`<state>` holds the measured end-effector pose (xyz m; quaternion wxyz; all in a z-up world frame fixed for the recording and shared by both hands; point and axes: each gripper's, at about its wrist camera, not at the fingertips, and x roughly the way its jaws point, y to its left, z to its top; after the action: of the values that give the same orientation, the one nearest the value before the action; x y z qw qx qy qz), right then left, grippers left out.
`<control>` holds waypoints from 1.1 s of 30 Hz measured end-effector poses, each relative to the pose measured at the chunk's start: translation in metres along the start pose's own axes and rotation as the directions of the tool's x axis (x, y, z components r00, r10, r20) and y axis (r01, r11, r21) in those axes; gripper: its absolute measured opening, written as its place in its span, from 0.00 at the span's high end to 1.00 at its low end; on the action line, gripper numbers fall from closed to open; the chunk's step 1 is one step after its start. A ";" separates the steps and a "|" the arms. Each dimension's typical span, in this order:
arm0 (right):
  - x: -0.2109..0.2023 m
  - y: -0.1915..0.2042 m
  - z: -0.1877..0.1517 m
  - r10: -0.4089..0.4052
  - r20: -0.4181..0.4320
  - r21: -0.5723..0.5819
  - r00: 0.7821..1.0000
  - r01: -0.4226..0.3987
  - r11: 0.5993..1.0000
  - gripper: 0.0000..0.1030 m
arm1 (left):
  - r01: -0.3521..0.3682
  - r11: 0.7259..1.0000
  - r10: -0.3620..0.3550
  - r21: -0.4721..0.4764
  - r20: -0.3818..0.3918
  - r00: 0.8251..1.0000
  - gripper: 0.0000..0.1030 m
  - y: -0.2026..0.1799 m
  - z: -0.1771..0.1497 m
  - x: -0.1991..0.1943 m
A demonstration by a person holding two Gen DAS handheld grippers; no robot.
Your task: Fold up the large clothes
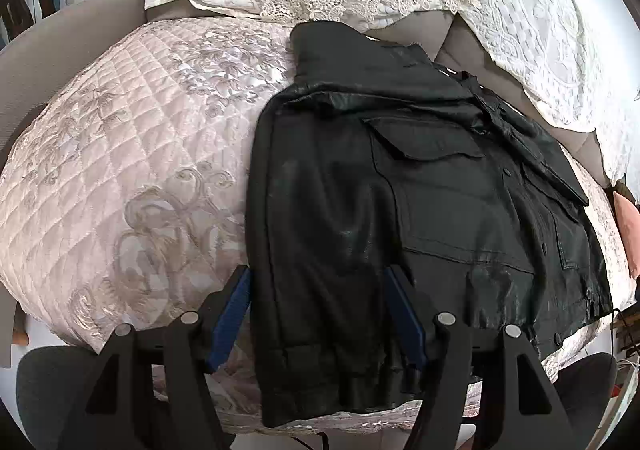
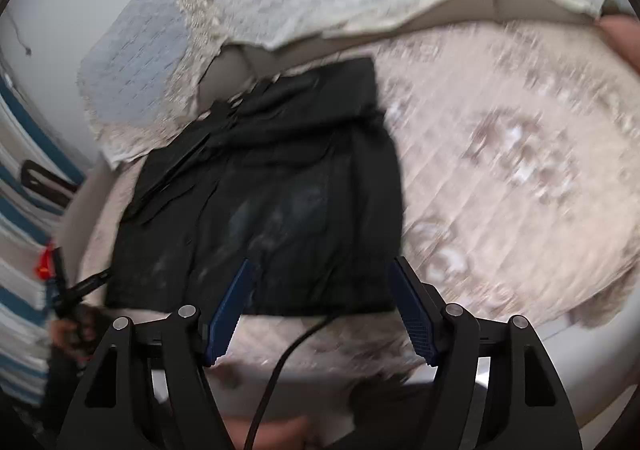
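No readable writing on the black jacket (image 1: 420,209) or quilted bedspread (image 1: 120,169).

A black leather-look jacket (image 1: 420,209) is laid flat, front upward, on a quilted pink bedspread (image 1: 132,153). One sleeve is folded lengthwise over the body, flapped chest pockets are shown, and the collar is turned towards the pillows.

bare quilt (image 1: 120,153) left — jacket (image 1: 400,209) right
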<state>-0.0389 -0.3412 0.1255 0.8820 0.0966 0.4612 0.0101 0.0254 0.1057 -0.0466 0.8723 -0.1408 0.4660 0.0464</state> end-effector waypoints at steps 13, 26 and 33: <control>-0.073 0.104 0.043 0.103 0.369 -0.232 0.924 -0.016 0.973 0.31 | 0.037 0.991 -0.071 0.129 0.268 0.961 0.33 -0.041 0.033 -0.099; 0.007 0.044 0.003 -0.032 0.136 -0.090 0.990 0.044 0.995 0.31 | -0.033 0.994 0.013 0.107 0.181 0.983 0.28 -0.022 0.007 -0.063; 0.080 -0.039 -0.006 -0.074 -0.074 0.065 0.995 0.079 0.995 0.31 | -0.018 0.999 0.019 -0.033 0.002 1.000 0.28 0.018 0.000 0.005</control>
<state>-0.0007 -0.3700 0.0501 0.8608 0.1084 0.4959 -0.0358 0.0244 0.1226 -0.0540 0.8699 -0.1509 0.4654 0.0623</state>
